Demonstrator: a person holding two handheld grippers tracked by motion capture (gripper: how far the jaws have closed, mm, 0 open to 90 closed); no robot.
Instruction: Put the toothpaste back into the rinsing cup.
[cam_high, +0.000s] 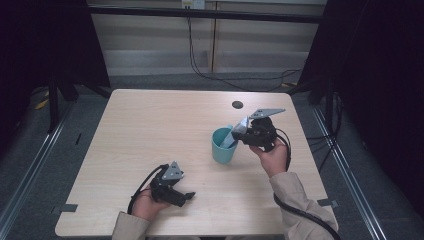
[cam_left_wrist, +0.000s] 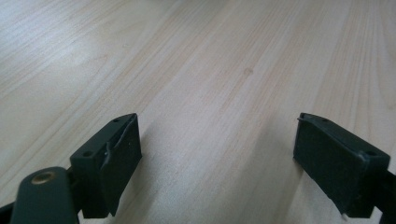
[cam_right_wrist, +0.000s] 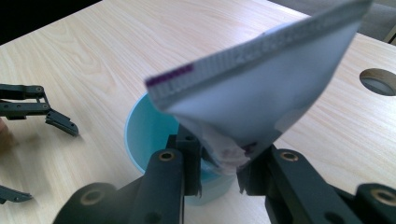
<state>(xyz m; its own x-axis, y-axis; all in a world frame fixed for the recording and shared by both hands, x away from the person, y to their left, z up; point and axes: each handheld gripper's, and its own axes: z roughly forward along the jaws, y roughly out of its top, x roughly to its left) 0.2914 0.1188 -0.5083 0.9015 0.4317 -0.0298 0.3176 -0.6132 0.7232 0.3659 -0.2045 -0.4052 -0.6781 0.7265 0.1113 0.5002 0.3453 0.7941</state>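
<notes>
My right claw (cam_right_wrist: 219, 175) pinches the sachet (cam_right_wrist: 261, 93) by a corner, tilted over the cup (cam_right_wrist: 149, 135) — presumably to empty it; my left claw (cam_left_wrist: 217, 161) rests spread (nothing between) on the table (cam_left_wrist: 210, 56).

Right gripper view: packet (cam_right_wrist: 261, 93) is blurred, its top right corner cut by the top edge; print on the sealed strip unreadable, and its lower end is hidden between the right gripper (cam_right_wrist: 219, 170) jaws. Cup (cam_right_wrist: 149, 135) is mostly covered by packet and jaws, so its inside and base can't be read. The left gripper (cam_right_wrist: 44, 116) is cut by the left edge. The table hole (cam_right_wrist: 379, 81) is clipped at the right edge. High view: the packet (cam_high: 241, 127) is too small to read, its lower part hidden in the cup (cam_high: 223, 146); left gripper (cam_high: 181, 196) jaws too small to judge there. Sleeves cut by the bottom edge. Left gripper view: both jaws cut by the bottom edge.
</notes>
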